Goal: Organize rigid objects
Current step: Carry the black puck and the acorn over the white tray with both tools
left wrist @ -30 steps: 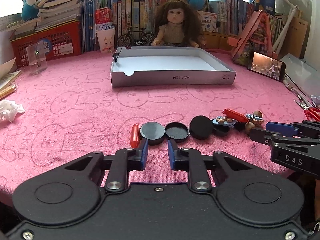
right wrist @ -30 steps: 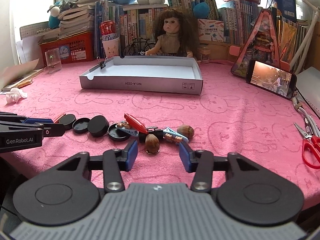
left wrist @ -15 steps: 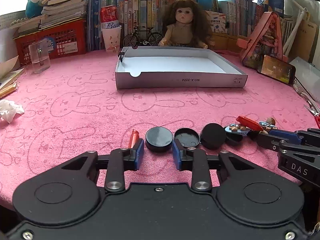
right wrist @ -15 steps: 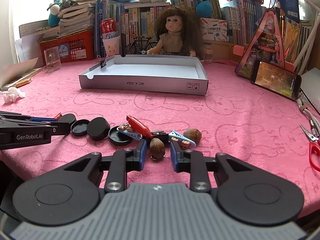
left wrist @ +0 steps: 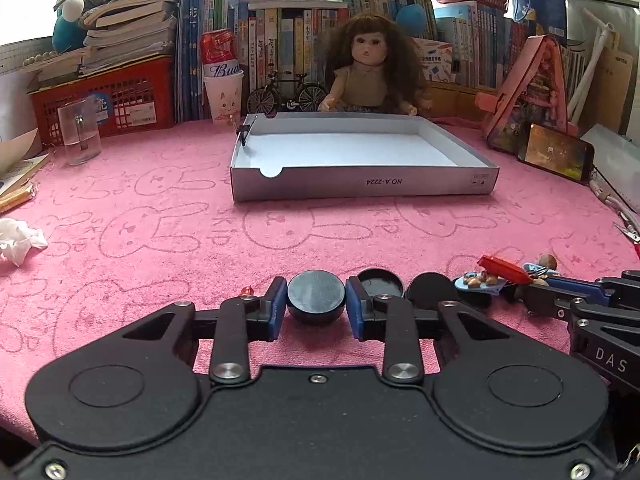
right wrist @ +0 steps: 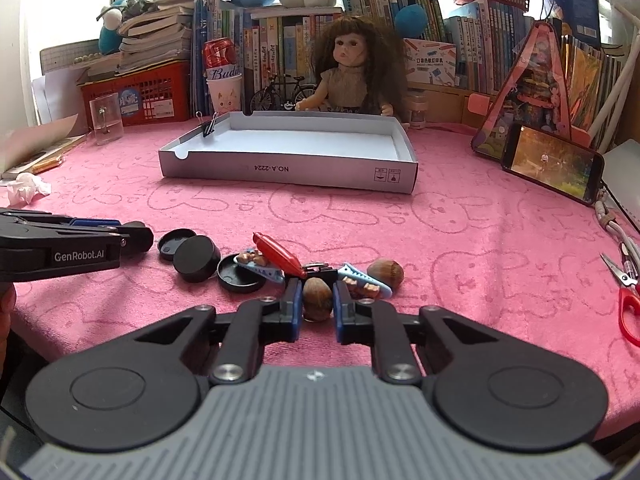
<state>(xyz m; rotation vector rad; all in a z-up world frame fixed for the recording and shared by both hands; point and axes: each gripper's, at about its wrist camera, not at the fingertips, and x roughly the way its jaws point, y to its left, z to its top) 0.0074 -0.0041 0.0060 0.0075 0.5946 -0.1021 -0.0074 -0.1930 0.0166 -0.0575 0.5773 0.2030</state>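
So the left gripper [left wrist: 316,306] sat low over the pink surface [left wrist: 160,232] with a black round cap [left wrist: 316,298] right between its blue fingers [left wrist: 279,304]. The fingers had just been closing in, and both pads looked like they were touching the cap's sides, so it was pinched, with the cap resting on the cloth. Just to the right of it lay an upturned cap [left wrist: 380,282] and another black cap [left wrist: 430,290], and a bit of a red thing [left wrist: 247,291] peeked out behind the left finger.

The right gripper [right wrist: 316,306] had a brown nut [right wrist: 317,300] squeezed between its fingers [right wrist: 295,306], which had just finished closing on it, the nut sitting on the surface. Right behind it was a little heap: a red clip [right wrist: 278,254], a blue clip [right wrist: 366,282], a second nut [right wrist: 385,274] off to the right, and an open black lid [right wrist: 240,276] to the left.

The white box [right wrist: 288,168] sat well apart from all of it, further back on the surface, with a black binder clip [right wrist: 209,126] on its left wall. Red scissors [right wrist: 626,304] lay at the far right edge.
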